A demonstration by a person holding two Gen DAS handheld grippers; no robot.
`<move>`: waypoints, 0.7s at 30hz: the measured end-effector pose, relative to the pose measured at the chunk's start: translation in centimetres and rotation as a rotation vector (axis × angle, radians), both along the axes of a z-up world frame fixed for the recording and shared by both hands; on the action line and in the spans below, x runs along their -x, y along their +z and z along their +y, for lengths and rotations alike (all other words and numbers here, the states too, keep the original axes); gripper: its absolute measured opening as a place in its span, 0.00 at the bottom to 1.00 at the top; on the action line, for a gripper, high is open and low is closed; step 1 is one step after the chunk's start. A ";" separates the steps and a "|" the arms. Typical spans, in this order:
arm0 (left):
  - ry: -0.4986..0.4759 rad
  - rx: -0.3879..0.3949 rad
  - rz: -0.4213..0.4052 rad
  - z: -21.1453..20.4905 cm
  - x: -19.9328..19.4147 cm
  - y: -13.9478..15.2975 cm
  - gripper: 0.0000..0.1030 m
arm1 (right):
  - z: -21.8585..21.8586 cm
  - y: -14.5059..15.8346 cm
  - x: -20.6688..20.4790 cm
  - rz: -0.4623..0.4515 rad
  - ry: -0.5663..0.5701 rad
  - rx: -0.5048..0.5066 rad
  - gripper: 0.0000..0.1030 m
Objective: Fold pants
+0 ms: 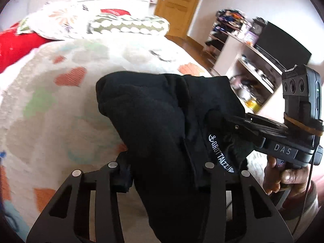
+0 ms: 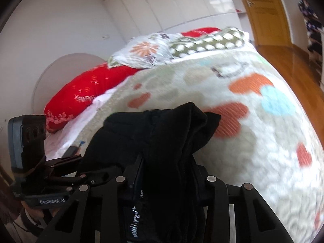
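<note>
Black pants (image 1: 158, 111) with white lettering on the waistband hang bunched above a fleece blanket (image 1: 60, 101) printed with orange hearts. My left gripper (image 1: 164, 174) is shut on the cloth, which fills the gap between its fingers and covers the right one. My right gripper (image 1: 224, 119), held by a hand, bites into the pants' right side. In the right wrist view the pants (image 2: 162, 125) drape over and between the fingers of my right gripper (image 2: 168, 174), which is shut on them. My left gripper (image 2: 81, 160) reaches into the fabric from the left.
Past the blanket (image 2: 253, 141) lie a red cushion (image 2: 85, 93), a floral pillow (image 2: 145, 52) and a dotted green pillow (image 2: 206, 42). A wooden door (image 1: 178, 6), shelves (image 1: 253, 70) with a dark screen, and wood floor (image 2: 293, 64) are to the right of the bed.
</note>
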State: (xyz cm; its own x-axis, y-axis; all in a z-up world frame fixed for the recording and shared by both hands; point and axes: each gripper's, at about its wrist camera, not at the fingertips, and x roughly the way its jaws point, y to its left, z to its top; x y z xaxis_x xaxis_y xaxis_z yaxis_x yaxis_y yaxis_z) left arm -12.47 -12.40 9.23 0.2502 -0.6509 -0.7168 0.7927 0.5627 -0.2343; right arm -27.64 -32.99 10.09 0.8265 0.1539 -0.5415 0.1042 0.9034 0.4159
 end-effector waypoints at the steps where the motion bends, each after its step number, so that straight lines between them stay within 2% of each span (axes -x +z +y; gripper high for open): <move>1: 0.021 -0.004 0.000 0.4 -1.1 0.1 0.41 | 0.4 0.3 -0.8 -0.005 0.009 0.012 0.36; 4: 0.075 -0.028 0.023 1.4 -4.2 -1.0 0.41 | 1.9 0.6 -3.9 -0.005 0.048 0.031 0.36; 7: 0.128 -0.063 0.107 1.8 -6.9 -3.7 0.43 | 2.5 -1.3 -7.4 0.066 0.050 0.027 0.36; 9: 0.169 -0.037 0.142 2.3 -7.8 -4.9 0.65 | 2.2 -3.4 -9.3 0.158 0.012 0.052 0.37; 10: 0.180 -0.031 0.145 2.5 -7.9 -4.9 0.67 | 2.0 -3.9 -9.4 0.178 0.003 0.052 0.41; 12: 0.186 -0.028 0.142 2.8 -7.8 -4.6 0.67 | 1.1 -3.9 -8.5 0.150 -0.014 0.000 0.45; 13: 0.195 -0.028 0.133 2.9 -7.7 -4.3 0.67 | 1.0 -3.7 -8.0 0.148 -0.025 0.006 0.46; 18: 0.249 0.001 0.058 3.6 -6.1 -2.0 0.67 | 2.4 -1.2 -6.9 0.137 -0.061 0.192 0.46; 21: 0.253 0.007 0.035 3.7 -5.6 -1.3 0.67 | 2.8 0.4 -6.4 0.099 -0.065 0.242 0.46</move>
State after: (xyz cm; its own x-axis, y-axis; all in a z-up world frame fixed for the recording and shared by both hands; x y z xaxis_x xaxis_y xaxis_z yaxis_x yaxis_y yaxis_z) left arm -6.90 -8.70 7.89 0.3811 -0.5756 -0.7235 0.6180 0.7406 -0.2638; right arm -21.26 -30.23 10.47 0.7718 -0.0413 -0.6345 0.1946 0.9653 0.1739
